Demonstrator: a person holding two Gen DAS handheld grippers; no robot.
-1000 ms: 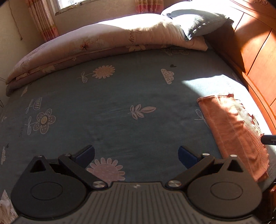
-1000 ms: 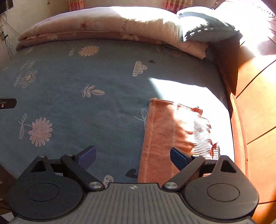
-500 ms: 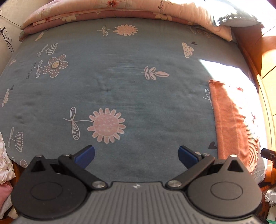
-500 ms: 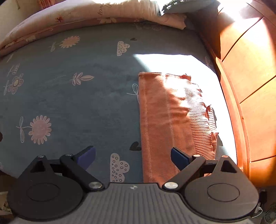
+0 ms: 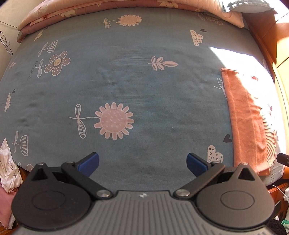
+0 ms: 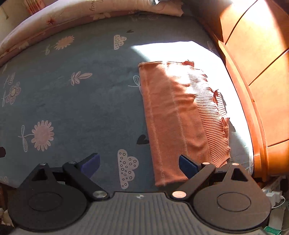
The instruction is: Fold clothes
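Blue pads spread wide on the left gripper, nothing between them, hanging above the near edge of the bed. Same story for the right gripper: jaws fully apart, empty, held just over the bed's near edge. Under the right gripper's right finger lies the orange knitted garment, folded into a long strip running away from the camera, its ribbed layer showing along the right side. It sits flat on the teal flowered bedsheet, close to the wooden headboard, half in a bright patch of sun. From the left wrist view that garment is off at the far right, well apart from the left gripper, and a dark tip of the other gripper peeks in at the right border. A rolled pinkish quilt lines the far side of the bed. White crumpled cloth hangs at the lower left.
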